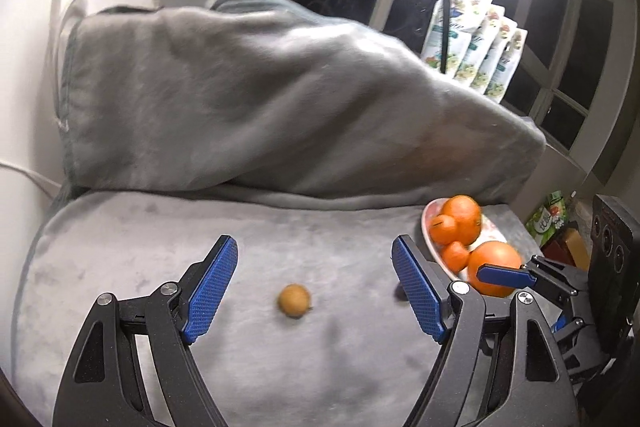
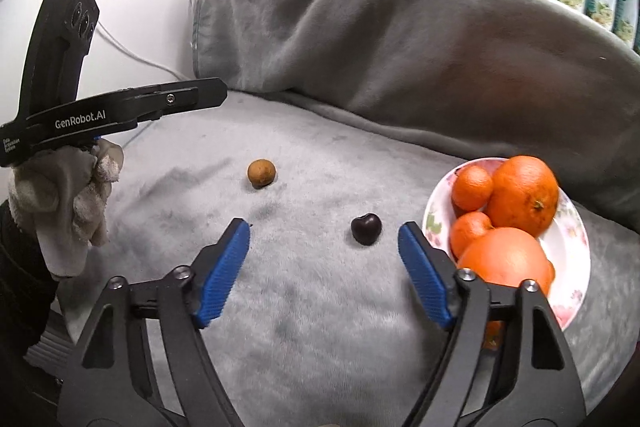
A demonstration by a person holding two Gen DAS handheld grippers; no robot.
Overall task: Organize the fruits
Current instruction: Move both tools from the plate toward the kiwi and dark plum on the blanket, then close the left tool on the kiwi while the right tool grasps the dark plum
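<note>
Between the wide-open right gripper (image 2: 323, 235) jaws, nearer one pad: dark cherry (image 2: 365, 228); may roll on plush blanket (image 2: 304, 307). Beyond: brown fruit (image 2: 261, 172), between wide left gripper (image 1: 314, 263) jaws. Alongside: heaped plate (image 2: 576, 227); oranges (image 2: 523, 195) could topple.

Open grey blanket (image 2: 320, 307) is seen around the brown fruit (image 2: 261, 172) and dark cherry (image 2: 365, 229). Passage rightward is blocked by the fruit-filled plate (image 2: 576, 255); behind, by the draped cushion (image 2: 400, 39).
</note>
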